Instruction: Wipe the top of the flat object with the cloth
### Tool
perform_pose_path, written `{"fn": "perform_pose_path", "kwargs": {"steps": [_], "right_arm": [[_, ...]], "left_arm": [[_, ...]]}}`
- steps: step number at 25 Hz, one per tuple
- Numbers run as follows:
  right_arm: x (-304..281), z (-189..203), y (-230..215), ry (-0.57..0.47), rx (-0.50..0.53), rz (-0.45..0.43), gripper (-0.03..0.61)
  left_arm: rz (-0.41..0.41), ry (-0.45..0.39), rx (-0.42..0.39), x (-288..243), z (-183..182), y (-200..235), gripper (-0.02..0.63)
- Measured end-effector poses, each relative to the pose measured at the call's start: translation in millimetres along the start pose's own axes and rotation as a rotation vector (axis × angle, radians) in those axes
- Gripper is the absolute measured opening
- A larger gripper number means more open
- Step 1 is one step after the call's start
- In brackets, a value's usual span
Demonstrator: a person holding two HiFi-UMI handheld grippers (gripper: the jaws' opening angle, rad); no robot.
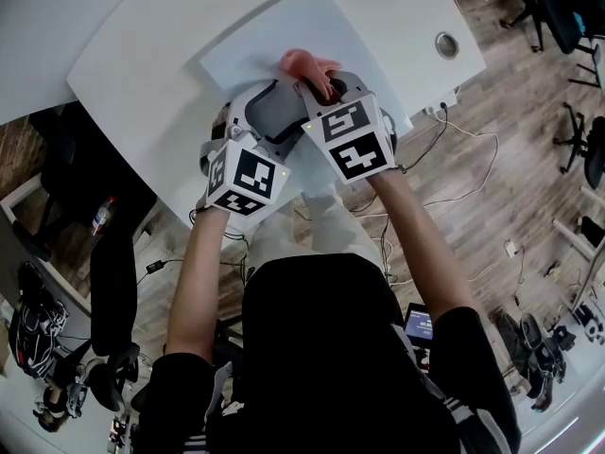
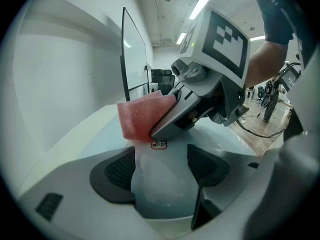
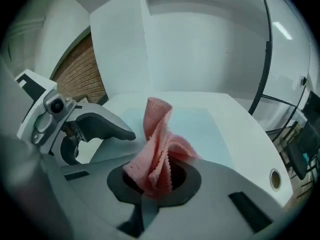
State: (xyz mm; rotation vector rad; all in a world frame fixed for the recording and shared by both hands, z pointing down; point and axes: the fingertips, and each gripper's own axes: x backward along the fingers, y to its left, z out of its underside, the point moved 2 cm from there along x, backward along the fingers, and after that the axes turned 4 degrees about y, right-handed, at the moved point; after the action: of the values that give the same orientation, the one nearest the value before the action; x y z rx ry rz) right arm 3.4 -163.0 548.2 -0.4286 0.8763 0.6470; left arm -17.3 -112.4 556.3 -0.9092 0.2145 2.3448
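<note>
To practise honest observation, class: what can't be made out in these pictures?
Head view: the right gripper covers where the cloth meets the flat object.
Head view: the left gripper hides its own jaws.
Left gripper view: the red label has print too small to read.
Right gripper view: the gripper's body hides the flat object's near edge.

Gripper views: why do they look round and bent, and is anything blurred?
Left gripper view: the wide-angle lens bows the edges inside a dark round border; ceiling lights glare. Right gripper view: same bowing, pink cloth sharp, outer edge soft. Head view: evenly lit, milder bowing.
</note>
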Motion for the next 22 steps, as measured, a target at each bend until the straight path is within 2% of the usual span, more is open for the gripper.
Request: {"fn": "perform_pose_path", "kwargs": {"steps": [10,15,22], "right_arm": [[1.7,-3.8,-35.4,-0.004,-0.045,0.047,0.046],[4.9,-0.3,-62.2,-0.001,-0.071,0.098,0.046],[3.2,-1.1,-68.5,0.008,-0.071,0.122,0.046]], "left_arm": [[-0.004,0.001,0.001,0.5,0.4,-0.4,0.324],[0.0,-0.004,-0.002,0.2,-0.5,-0.3,0.324],[-0.008,-0.003,-0.002,-0.1,0.8,0.6,0.324]]}}
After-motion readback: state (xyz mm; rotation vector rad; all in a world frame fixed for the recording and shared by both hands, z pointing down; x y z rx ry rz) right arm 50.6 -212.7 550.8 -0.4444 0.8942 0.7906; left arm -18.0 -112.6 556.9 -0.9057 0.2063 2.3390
